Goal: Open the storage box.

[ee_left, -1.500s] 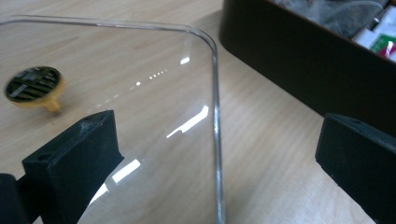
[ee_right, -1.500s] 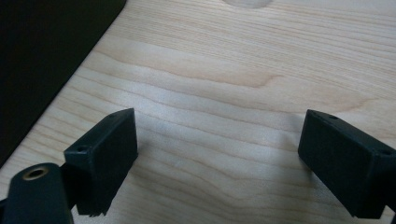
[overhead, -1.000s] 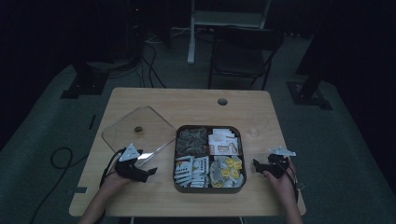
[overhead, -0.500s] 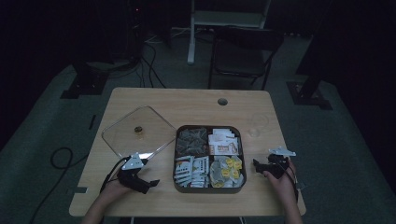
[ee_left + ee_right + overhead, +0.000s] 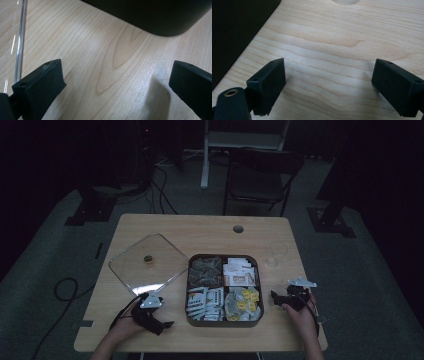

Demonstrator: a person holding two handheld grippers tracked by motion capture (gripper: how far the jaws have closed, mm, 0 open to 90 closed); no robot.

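A dark square tray point(image 5: 189, 290) with four compartments of packets and tea bags sits at the middle of the wooden table. Its clear square lid point(image 5: 135, 270), with a small knob point(image 5: 148, 258), lies flat to the left of it. My left gripper point(image 5: 162, 322) rests low on the table near the tray's front left corner, open and empty. In the left gripper view its jaws point(image 5: 115, 75) stand wide apart over bare wood, with the tray's corner point(image 5: 155, 15) ahead. My right gripper point(image 5: 276, 297) is right of the tray, open and empty point(image 5: 329, 75), with the tray wall point(image 5: 234, 30) at its left.
A clear glass point(image 5: 274, 254) stands at the table's right, beyond my right gripper. The lid's edge point(image 5: 20, 37) runs along the left of the left gripper view. A cable hole point(image 5: 238, 228) lies at the far edge. A chair point(image 5: 260, 180) stands beyond the table.
My left gripper has drawn back from the lid's near corner toward the table's front edge and a little to the right. The right gripper has stayed put.
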